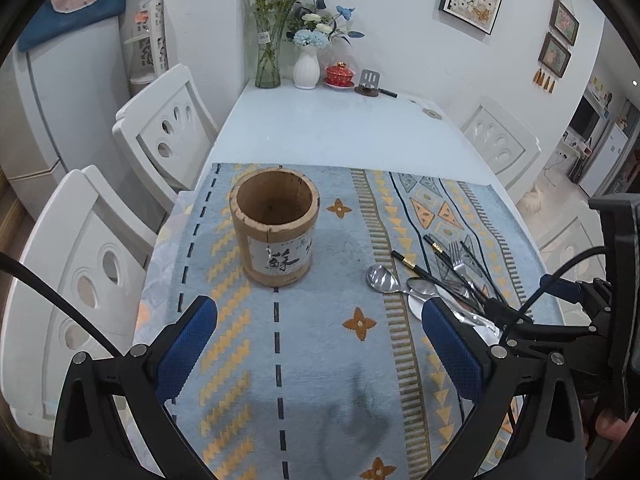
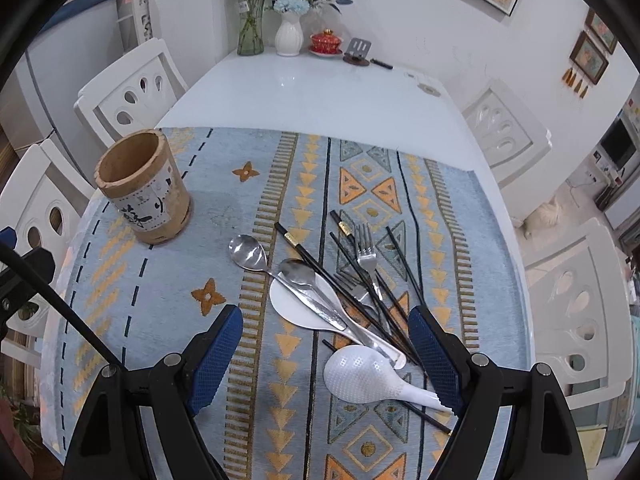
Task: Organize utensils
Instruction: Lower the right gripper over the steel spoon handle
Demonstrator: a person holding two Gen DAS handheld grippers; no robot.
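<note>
An empty bamboo holder stands upright on the blue patterned cloth, left of a pile of utensils. The pile holds metal spoons, forks, black chopsticks, a white soup spoon and a white rice paddle. My right gripper hovers open over the near end of the pile, nothing pressed between its blue pads. My left gripper is open above bare cloth, in front of the holder; the spoons lie by its right finger. The right gripper shows at the right edge there.
Beyond the cloth, the white table carries a glass vase, a white vase, a red lidded cup and a small stand against the wall. White chairs flank both sides.
</note>
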